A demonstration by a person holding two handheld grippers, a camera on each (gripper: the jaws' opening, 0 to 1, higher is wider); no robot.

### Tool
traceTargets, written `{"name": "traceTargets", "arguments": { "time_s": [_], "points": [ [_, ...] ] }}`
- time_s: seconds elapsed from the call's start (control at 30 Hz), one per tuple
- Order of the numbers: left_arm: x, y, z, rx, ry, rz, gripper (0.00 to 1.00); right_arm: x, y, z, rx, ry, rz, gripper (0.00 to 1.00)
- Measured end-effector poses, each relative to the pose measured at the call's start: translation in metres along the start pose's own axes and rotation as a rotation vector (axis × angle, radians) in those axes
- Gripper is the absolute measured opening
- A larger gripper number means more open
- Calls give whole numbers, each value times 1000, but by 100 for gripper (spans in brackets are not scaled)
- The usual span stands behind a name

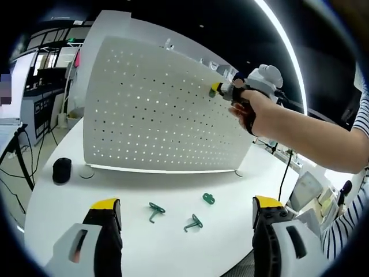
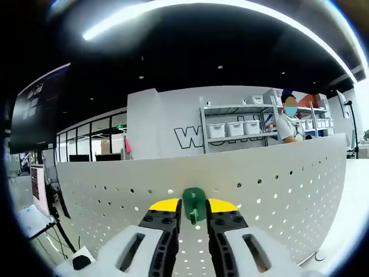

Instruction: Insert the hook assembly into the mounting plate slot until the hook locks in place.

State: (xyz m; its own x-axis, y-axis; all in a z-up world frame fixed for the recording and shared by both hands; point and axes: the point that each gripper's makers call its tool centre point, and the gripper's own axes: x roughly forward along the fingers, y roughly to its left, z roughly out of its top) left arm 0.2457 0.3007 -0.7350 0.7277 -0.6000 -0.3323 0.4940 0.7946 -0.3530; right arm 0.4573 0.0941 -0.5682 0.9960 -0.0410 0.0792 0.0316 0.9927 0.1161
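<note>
My right gripper [image 2: 194,218], clamped on a small green plastic hook [image 2: 194,203], presses it against the upright white perforated metal panel [image 2: 277,179], so next I judge seating it in a hole, while my left gripper [image 1: 187,214] hangs wide open, empty, over the white counter [image 1: 69,202].

Right gripper [image 2: 194,218] pinches green hook [image 2: 194,203], seemingly against pegboard [image 2: 277,179].

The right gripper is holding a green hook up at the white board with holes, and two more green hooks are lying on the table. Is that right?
Almost. The left gripper view shows three green hooks on the table, not two: one, another, a third. The right gripper does hold a green hook at the white board.
</note>
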Motion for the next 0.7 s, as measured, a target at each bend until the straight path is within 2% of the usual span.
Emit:
{"name": "traceTargets", "arguments": {
  "time_s": [0.1,0.2,0.3,0.4,0.43,0.57,0.7],
  "points": [
    [-1,-2,0,9,5,-11,97,-2,2,1,42,12,25,18],
    [-4,-2,0,14,12,-7,97,-9,3,6,7,9,39,18],
    [-8,0,2,8,1,-2,97,-19,6,13,85,7,79,19],
    [-11,2,1,8,-1,6,97,-28,4,17,-16,-6,87,19],
    [-12,2,0,6,-1,7,97,-30,4,17,-19,-4,90,19],
    [-17,1,-8,-2,10,4,96,-44,1,2,-31,41,127,19],
    [-19,1,-15,-4,20,6,96,-64,2,-17,-87,91,178,20]
  ]
}}
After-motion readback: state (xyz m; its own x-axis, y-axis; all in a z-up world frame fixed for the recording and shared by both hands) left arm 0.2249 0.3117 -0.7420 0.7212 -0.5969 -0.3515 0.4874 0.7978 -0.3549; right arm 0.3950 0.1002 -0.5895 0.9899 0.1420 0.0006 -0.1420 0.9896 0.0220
